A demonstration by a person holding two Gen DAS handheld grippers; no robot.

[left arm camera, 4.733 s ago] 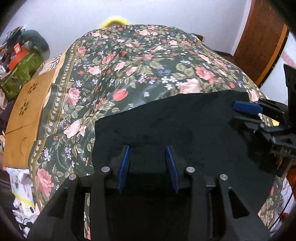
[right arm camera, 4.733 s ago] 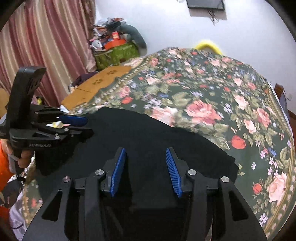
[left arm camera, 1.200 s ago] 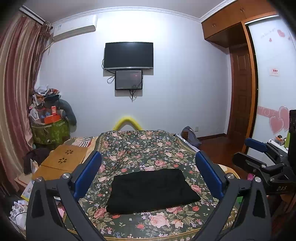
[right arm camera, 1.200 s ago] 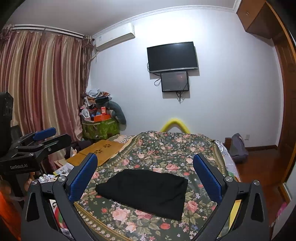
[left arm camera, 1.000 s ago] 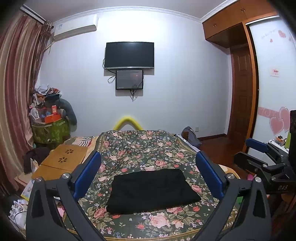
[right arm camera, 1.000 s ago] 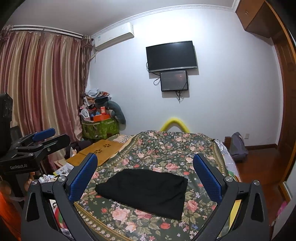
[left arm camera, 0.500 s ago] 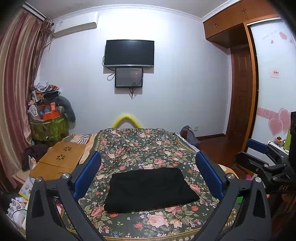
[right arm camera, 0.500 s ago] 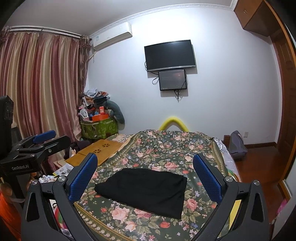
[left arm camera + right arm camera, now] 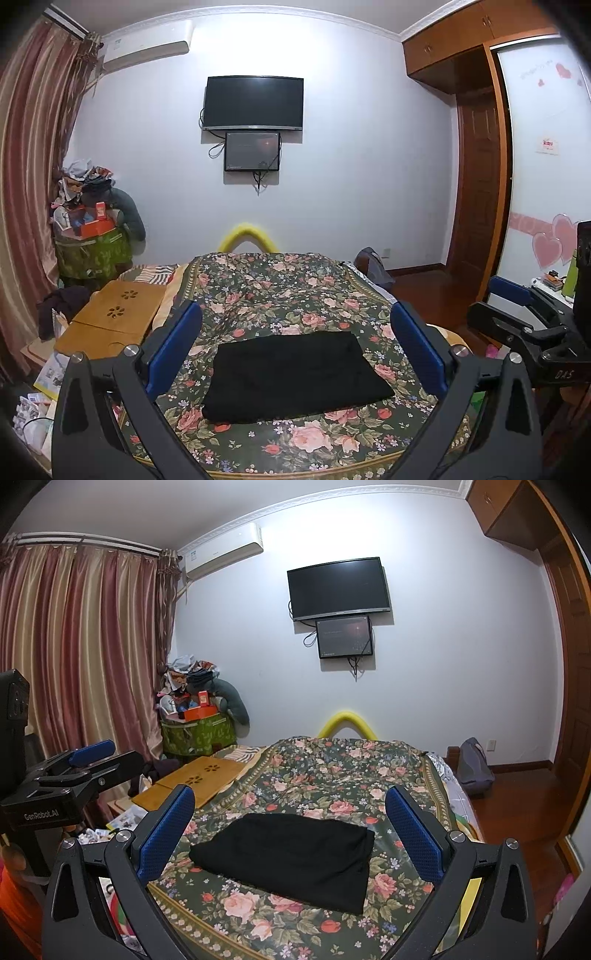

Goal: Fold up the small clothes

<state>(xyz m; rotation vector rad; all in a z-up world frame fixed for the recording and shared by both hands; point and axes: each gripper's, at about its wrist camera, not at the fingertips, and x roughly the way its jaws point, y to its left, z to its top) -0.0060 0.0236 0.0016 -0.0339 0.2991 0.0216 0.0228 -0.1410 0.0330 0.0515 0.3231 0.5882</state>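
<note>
A black garment [image 9: 295, 376] lies folded into a flat rectangle near the front of the floral bedspread [image 9: 280, 291]; the right wrist view shows the same black garment [image 9: 291, 856]. My left gripper [image 9: 295, 347] is held well back from the bed, open wide, with nothing between its blue pads. My right gripper [image 9: 291, 830] is likewise open and empty, pulled back and raised. Each gripper appears at the edge of the other's view: the right gripper [image 9: 517, 314] on the right, the left gripper [image 9: 74, 771] on the left.
A low wooden table [image 9: 110, 321] stands left of the bed, with a green bag piled with clutter [image 9: 88, 251] behind it. Striped curtains [image 9: 81, 657] hang on the left. A TV [image 9: 255, 103] is on the far wall, a wooden door [image 9: 476, 184] at right.
Several seconds ago both grippers were low over the black cloth with narrow jaws. They have since lifted away and opened wide; over the last second the views barely shift.
</note>
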